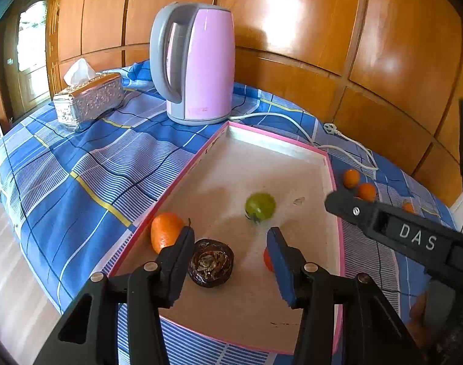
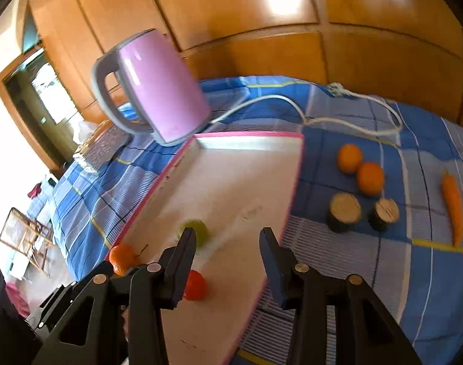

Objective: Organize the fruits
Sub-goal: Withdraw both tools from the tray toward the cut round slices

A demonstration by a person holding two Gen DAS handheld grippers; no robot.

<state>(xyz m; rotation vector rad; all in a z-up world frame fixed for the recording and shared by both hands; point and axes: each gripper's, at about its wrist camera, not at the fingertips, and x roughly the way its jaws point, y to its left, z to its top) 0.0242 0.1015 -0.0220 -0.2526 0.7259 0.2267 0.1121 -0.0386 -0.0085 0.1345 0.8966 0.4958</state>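
Note:
A pink-rimmed tray (image 1: 292, 147) (image 2: 249, 135) lies on the blue checked cloth. In it are a green fruit (image 1: 259, 206) (image 2: 198, 229), an orange (image 1: 164, 231) (image 2: 123, 257), a dark brown fruit (image 1: 211, 262) and a small red fruit (image 1: 267, 260) (image 2: 195, 286). My left gripper (image 1: 231, 240) is open and empty just above the tray's near part. My right gripper (image 2: 228, 240) is open and empty over the tray's right side; it shows in the left wrist view (image 1: 392, 225). Two oranges (image 2: 360, 167) (image 1: 357, 184) lie on the cloth right of the tray.
A pink kettle (image 1: 198, 60) (image 2: 155, 91) stands behind the tray with its white cord (image 2: 322, 115) trailing right. A silver tissue box (image 1: 88, 100) sits at the far left. Two cut wood rounds (image 2: 362, 213) and a carrot (image 2: 453, 206) lie right of the tray. A wooden wall is behind.

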